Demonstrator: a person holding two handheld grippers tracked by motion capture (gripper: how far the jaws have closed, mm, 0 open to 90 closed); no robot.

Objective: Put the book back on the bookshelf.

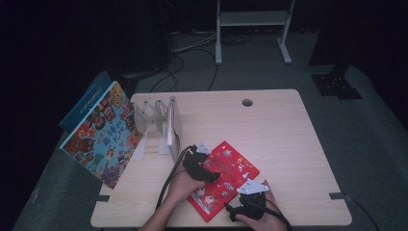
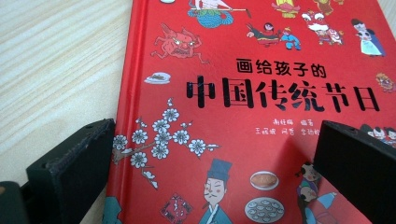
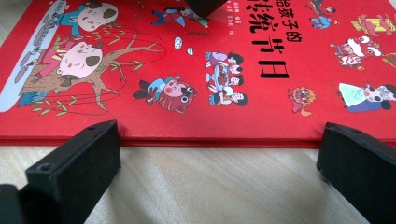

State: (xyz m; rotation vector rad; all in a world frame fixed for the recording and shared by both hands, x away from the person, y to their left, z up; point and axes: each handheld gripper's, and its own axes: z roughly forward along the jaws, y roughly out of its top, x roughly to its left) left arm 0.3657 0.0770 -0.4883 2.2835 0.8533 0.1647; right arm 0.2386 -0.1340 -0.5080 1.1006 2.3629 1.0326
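The red book (image 1: 223, 178) lies flat on the tabletop (image 1: 279, 130), close to the front edge, so both hands can get at it. The left tongs (image 1: 204, 166) sit over the book near its spine with jaws spread wide, one jaw out over the wood. The right tongs (image 1: 251, 188) wait just off the book's long edge, also spread and holding nothing, maybe to slide under and lift it. A clear rack (image 1: 159, 120) nearby stands books up, and a blue book (image 1: 103, 137) leans there.
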